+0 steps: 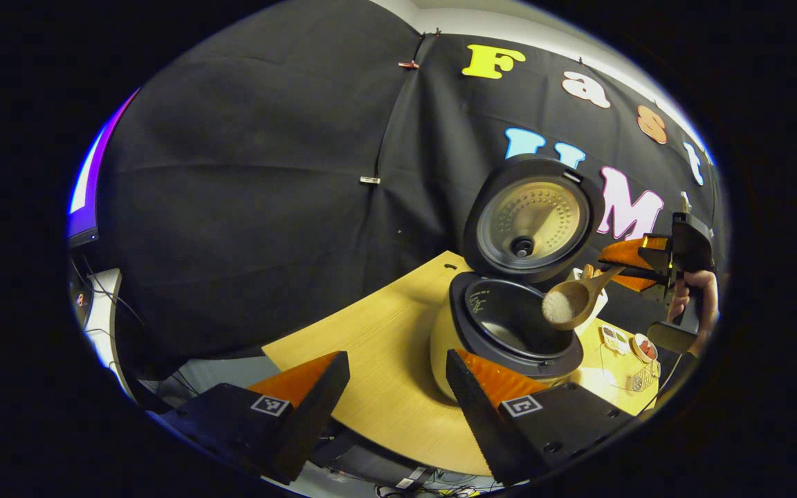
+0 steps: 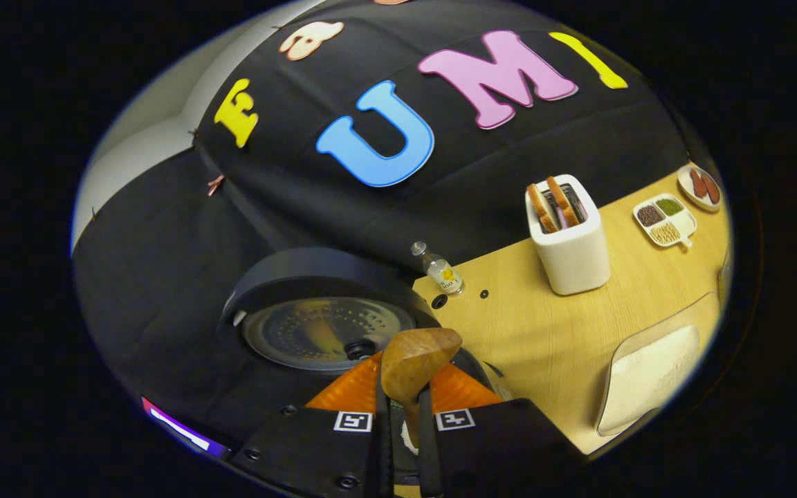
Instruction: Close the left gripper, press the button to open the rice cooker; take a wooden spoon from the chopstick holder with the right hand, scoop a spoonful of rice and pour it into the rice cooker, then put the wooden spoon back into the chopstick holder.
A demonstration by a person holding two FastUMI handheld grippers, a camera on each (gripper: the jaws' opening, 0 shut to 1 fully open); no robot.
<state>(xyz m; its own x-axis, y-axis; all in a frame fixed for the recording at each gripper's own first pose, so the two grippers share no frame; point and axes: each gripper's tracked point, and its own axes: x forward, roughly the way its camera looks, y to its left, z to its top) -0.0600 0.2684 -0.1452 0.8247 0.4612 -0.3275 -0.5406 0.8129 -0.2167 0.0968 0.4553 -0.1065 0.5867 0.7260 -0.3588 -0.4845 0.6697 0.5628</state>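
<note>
Nearest, left gripper point(image 1: 395, 387): jaws spread wide, nothing between them, low before the cooker.
Rice cooker point(image 1: 509, 325): on the wooden table point(image 1: 378, 360), lid point(image 1: 533, 218) up.
Wooden spoon point(image 1: 571, 301): heaped with rice, tilted over the pot.
Right gripper point(image 2: 398, 422): clamped on the spoon's handle.
Farther right: toaster point(image 2: 568, 235).

Bare counter point(image 1: 385, 346) lies open at lower centre of the left gripper view. To its right the rice cooker point(image 1: 509, 325) and its raised lid point(image 1: 533, 218) block passage.
</note>
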